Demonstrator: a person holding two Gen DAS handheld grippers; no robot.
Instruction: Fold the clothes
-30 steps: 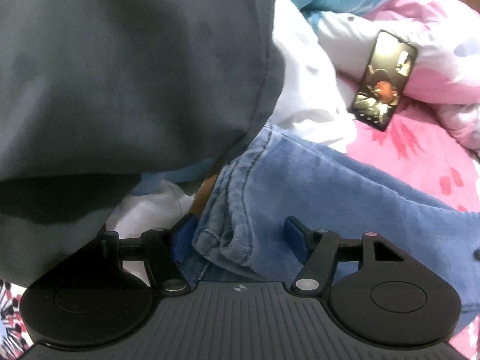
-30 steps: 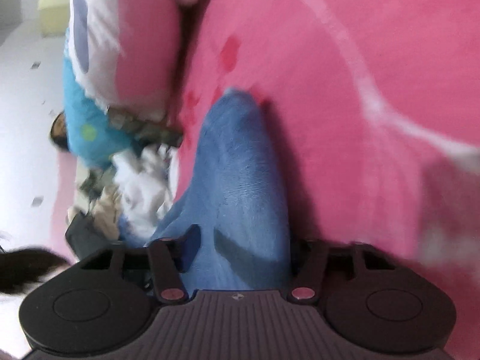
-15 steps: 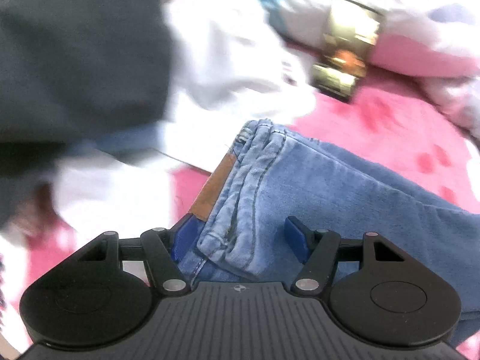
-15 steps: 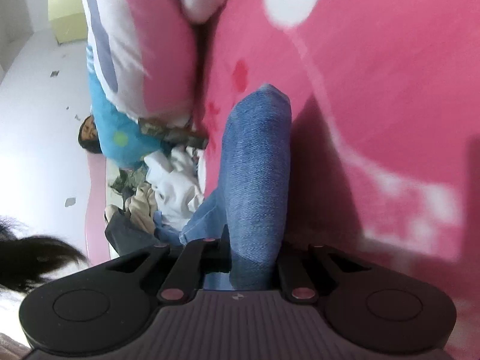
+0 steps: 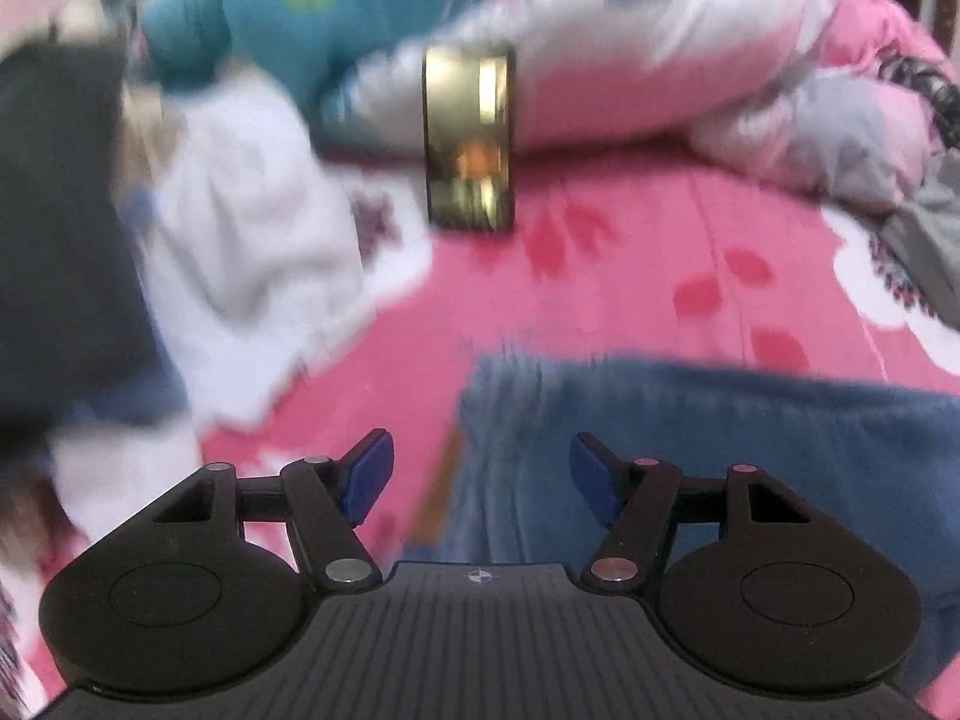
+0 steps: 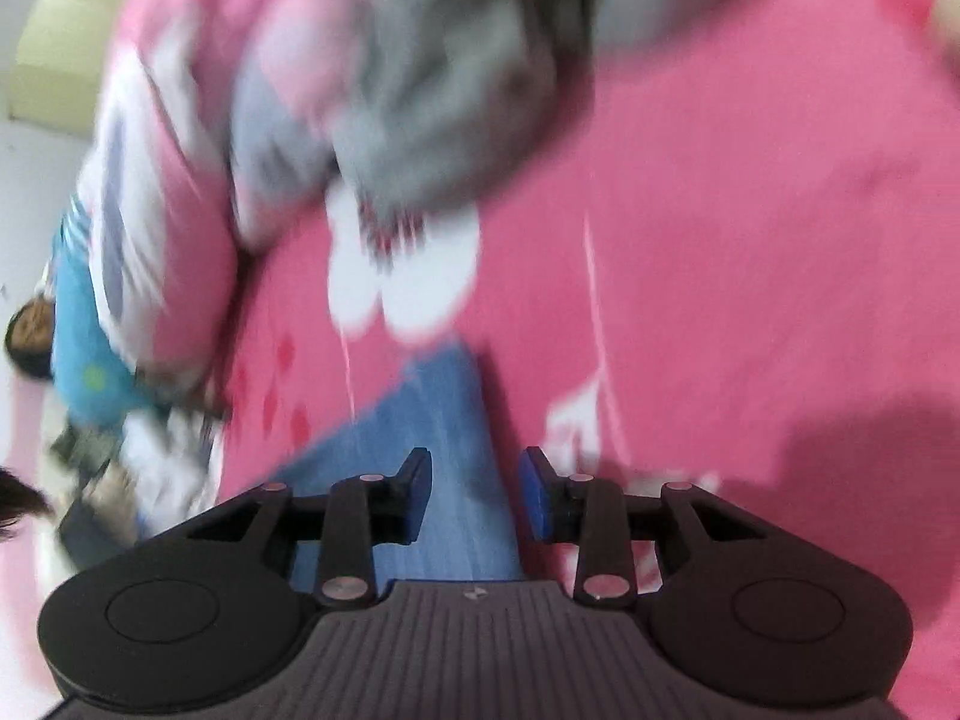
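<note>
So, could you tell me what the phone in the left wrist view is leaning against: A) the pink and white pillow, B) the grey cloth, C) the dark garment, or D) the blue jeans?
A: the phone stands propped against the pink and white pillow, well behind the jeans and to the right of the dark garment.

- Jeans: on the bed, near edge, right of centre.
- Heap of clothes: on the bed, left of the jeans.
- Phone: behind the jeans, propped against the pillows.
- Pillows: along the bed's far side.
- Crumpled garment: on the bed, beyond the jeans' far end.
</note>
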